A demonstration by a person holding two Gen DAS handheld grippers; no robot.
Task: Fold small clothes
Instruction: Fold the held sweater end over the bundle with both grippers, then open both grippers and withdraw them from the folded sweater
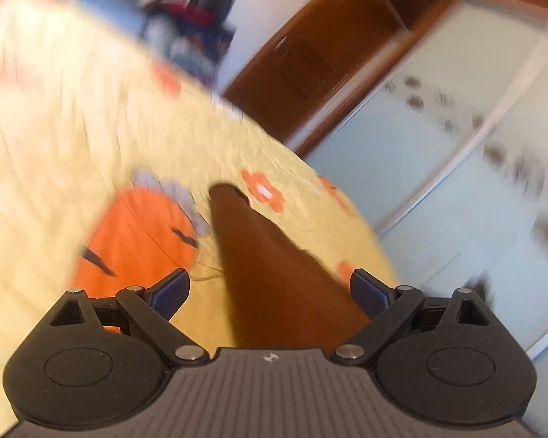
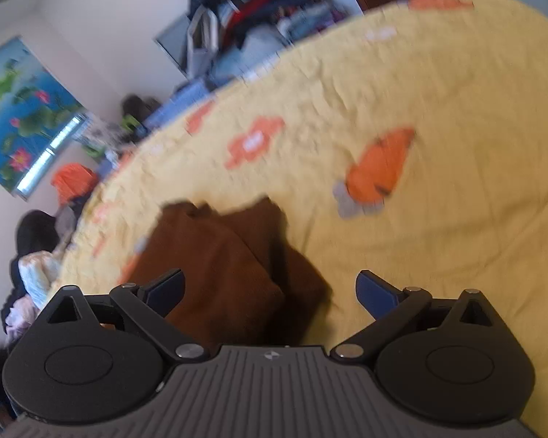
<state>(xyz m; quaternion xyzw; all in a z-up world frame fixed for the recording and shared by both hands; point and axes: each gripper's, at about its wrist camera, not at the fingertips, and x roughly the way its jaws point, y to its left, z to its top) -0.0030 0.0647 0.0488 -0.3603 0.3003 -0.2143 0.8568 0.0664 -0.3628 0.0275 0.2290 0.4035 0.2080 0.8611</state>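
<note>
1. Left wrist view: the left claw stands released, jaws wide. The brown garment lies on the yellow bedspread, running forward between the jaws, untouched.
2. Right wrist view: the right claw is released; the brown garment lies just ahead, in overlapping layers.
3. Judged step: fold released. The next move calls for re-gripping an edge.

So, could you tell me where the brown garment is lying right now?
The brown garment lies on the yellow bedspread, low and left of centre in the right wrist view, just ahead of the open right gripper, left of the orange carrot print.
</note>
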